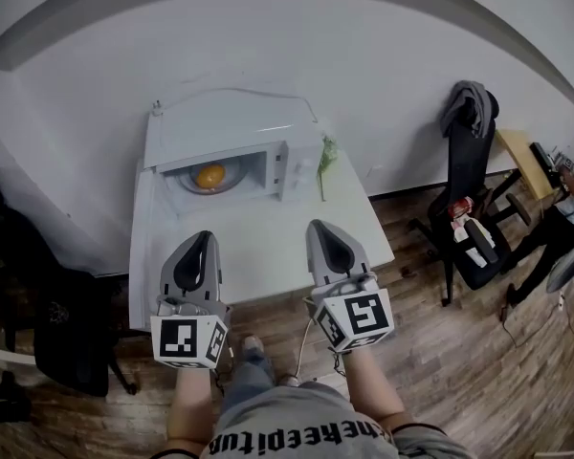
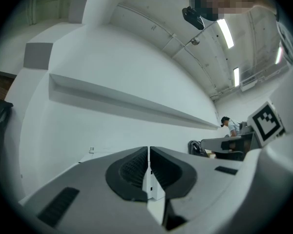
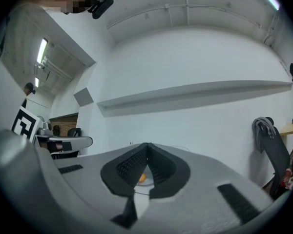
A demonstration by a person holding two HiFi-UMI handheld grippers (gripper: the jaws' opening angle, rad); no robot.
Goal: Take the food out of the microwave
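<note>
left tongs [image 1: 203, 234] and right tongs [image 1: 318, 224] hang side by side over the near part of the white table [image 1: 268, 247], each with its jaws closed on nothing. beyond them the microwave [image 1: 285, 165] stands at the back of the table with its cavity open to view. the orange food [image 1: 210, 175] sits inside it, well apart from both tips.
</note>
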